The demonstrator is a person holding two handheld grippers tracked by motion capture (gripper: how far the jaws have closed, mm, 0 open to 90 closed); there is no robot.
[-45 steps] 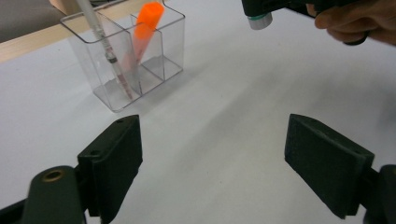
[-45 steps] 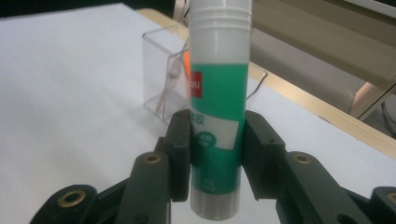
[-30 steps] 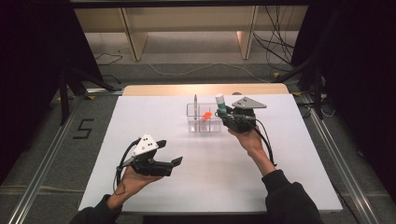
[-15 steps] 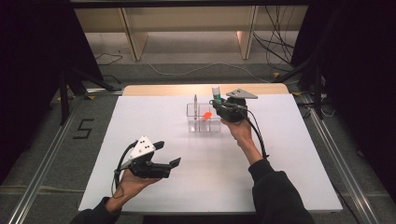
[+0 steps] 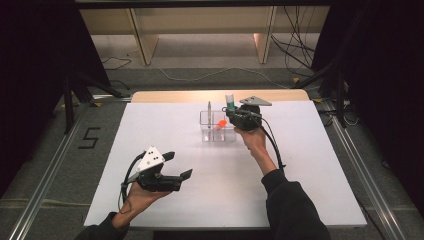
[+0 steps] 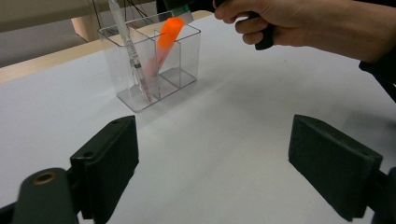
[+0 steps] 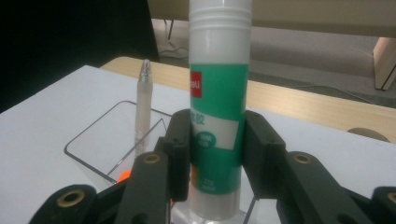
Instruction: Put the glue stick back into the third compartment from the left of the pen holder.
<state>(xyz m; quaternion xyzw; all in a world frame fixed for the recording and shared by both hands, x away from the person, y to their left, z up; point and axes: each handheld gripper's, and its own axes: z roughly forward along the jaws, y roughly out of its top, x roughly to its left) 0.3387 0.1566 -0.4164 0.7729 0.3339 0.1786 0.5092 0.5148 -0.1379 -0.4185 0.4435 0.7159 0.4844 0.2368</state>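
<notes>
A: What does the work rest on?

B: A white rectangular surface (image 5: 165,130) with a strip of pale wood along its far edge. Dark curtains close in the room on both sides, metal rails run along the grey floor, a number five is marked on the floor at the left, and pale wooden furniture legs with loose cables stand behind.

A: Count the things for me.

B: One clear plastic organiser box with compartments (image 5: 210,134), standing toward the far middle of the surface. In it, one slim clear pen with a silver tip (image 7: 142,109) standing nearly upright in one compartment, and one orange tapered piece (image 6: 169,32) leaning in the neighbouring one. One white glue stick with a green label (image 7: 217,116). Two claws, one in each of the person's hands.

A: Where is the glue stick?

B: Upright in the right claw (image 7: 217,151), just over the box's near-right part. In the right gripper view both black pads are clamped against its label, with its lower end at the clear rim.

A: And the other claw?

B: The left claw (image 5: 177,165) hovers over the near left of the surface, well apart from the box. Its jaws are spread wide with nothing between them.
</notes>
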